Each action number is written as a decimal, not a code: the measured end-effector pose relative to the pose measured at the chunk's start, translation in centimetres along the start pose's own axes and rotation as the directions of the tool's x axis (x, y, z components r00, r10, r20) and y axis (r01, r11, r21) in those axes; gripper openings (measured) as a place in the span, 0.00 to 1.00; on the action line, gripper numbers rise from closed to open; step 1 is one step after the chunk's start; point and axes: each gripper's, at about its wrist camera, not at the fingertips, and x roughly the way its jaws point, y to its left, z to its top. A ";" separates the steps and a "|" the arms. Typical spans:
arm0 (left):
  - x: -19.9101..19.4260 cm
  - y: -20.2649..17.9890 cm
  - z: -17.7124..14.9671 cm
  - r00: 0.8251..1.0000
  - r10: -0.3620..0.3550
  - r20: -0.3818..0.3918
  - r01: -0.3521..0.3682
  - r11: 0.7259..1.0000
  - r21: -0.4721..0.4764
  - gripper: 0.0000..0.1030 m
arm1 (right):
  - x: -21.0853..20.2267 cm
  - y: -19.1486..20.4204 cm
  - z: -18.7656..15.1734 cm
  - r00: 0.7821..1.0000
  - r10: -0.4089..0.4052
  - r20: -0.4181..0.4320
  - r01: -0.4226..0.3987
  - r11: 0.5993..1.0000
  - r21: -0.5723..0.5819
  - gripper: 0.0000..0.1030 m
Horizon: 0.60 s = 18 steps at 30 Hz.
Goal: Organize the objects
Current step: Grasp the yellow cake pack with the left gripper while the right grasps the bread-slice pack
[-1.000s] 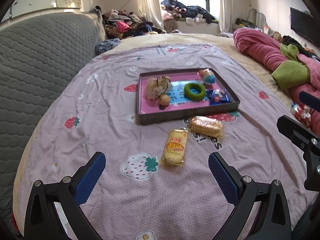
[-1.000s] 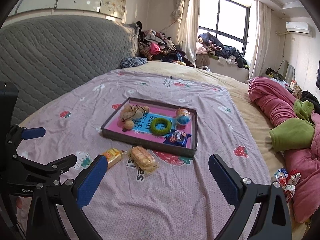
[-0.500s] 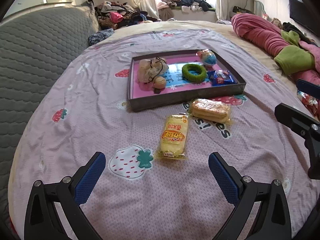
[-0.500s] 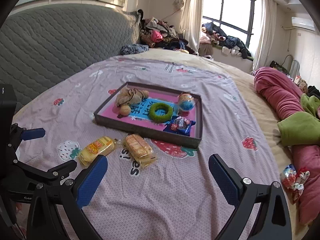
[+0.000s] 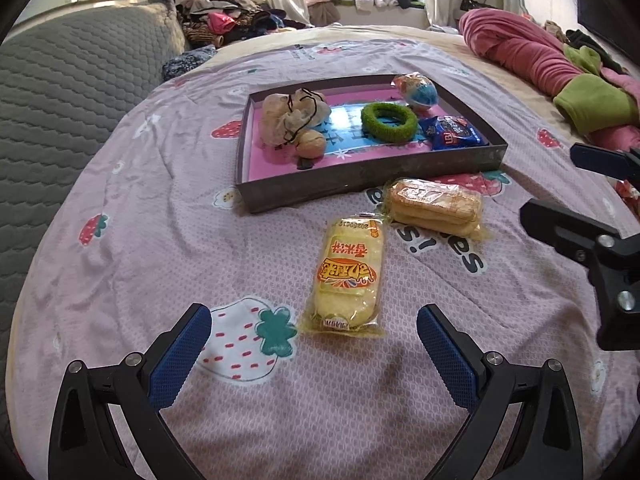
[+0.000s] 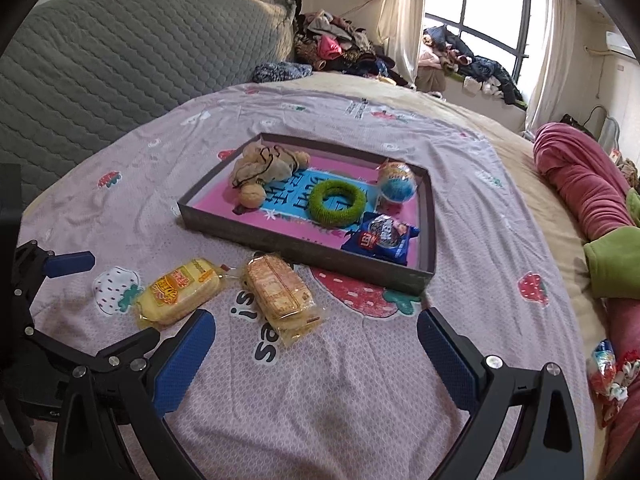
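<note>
Tray [image 5: 360, 184], strawberry bedsheet [image 5: 160, 248], grey headboard [image 6: 120, 64]

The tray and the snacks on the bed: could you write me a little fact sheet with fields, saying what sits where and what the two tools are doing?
surface: bedsheet with strawberry print
tray: dark, pink inside
in tray: plush toy, green ring, ball, blue packet
outside tray: yellow packet, cracker packet, lying apart on the sheet
left gripper: jaws open, empty, near the yellow packet
right gripper: jaws open, empty, near the cracker packet
</note>
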 end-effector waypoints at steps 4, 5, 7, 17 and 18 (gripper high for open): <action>1.0 -0.1 0.2 1.000 -0.004 -0.009 0.004 1.000 0.000 1.00 | 1.3 0.0 0.2 1.000 0.010 -0.016 -0.010 1.000 -0.006 0.99; 1.2 -0.1 0.3 1.000 -0.004 -0.010 0.004 1.000 -0.003 1.00 | 1.6 0.0 0.2 1.000 0.011 -0.020 -0.012 1.000 -0.009 0.99; 1.6 0.0 0.4 1.000 -0.007 -0.011 0.007 1.000 -0.006 1.00 | 2.3 0.0 0.4 0.999 0.016 -0.031 -0.016 1.000 -0.014 0.99; 3.3 0.3 1.0 1.000 -0.018 -0.023 0.017 1.000 -0.020 1.00 | 5.5 0.2 1.2 0.996 0.042 -0.079 -0.044 0.999 -0.025 0.99; 3.4 0.3 1.0 1.000 -0.018 -0.024 0.018 1.000 -0.021 1.00 | 6.0 0.2 1.3 0.995 0.047 -0.087 -0.049 0.999 -0.023 0.99</action>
